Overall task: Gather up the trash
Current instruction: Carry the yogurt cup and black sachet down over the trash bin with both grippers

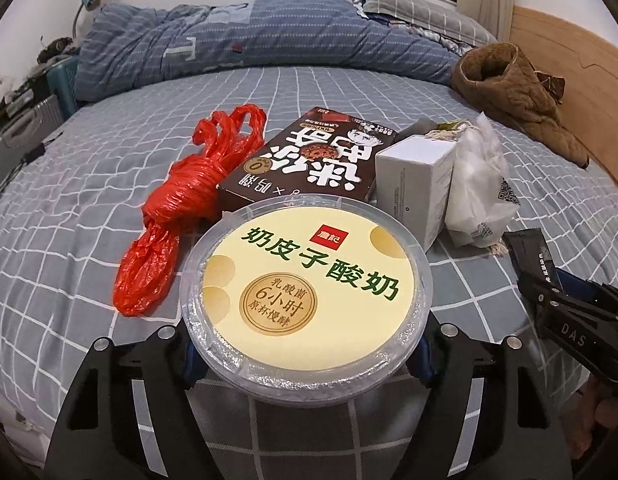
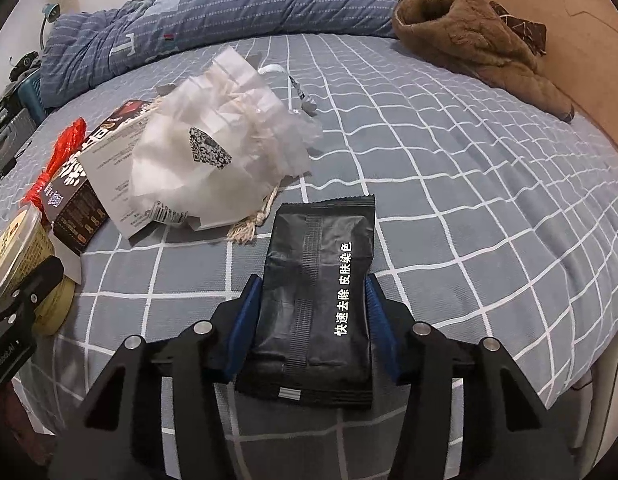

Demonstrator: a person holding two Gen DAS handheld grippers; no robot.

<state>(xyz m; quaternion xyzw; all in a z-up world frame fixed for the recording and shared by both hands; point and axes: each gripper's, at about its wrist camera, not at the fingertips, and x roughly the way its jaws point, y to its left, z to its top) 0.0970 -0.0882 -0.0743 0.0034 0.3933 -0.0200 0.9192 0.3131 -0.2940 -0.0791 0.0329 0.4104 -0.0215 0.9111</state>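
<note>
A: Left hand-held gripper (image 1: 305, 344)?
B: Pinching the yogurt tub (image 1: 307, 300), held above the bed (image 1: 509, 184) in front of the red bag (image 1: 177, 208) and brown box (image 1: 309, 160).
A: Right hand-held gripper (image 2: 315, 316)?
B: Clamped on the black sachet (image 2: 315, 300), near the white bag (image 2: 213, 152).

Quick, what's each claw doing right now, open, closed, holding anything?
Left claw: closed on the yogurt tub, pads on both sides.
Right claw: closed on the black sachet.
</note>
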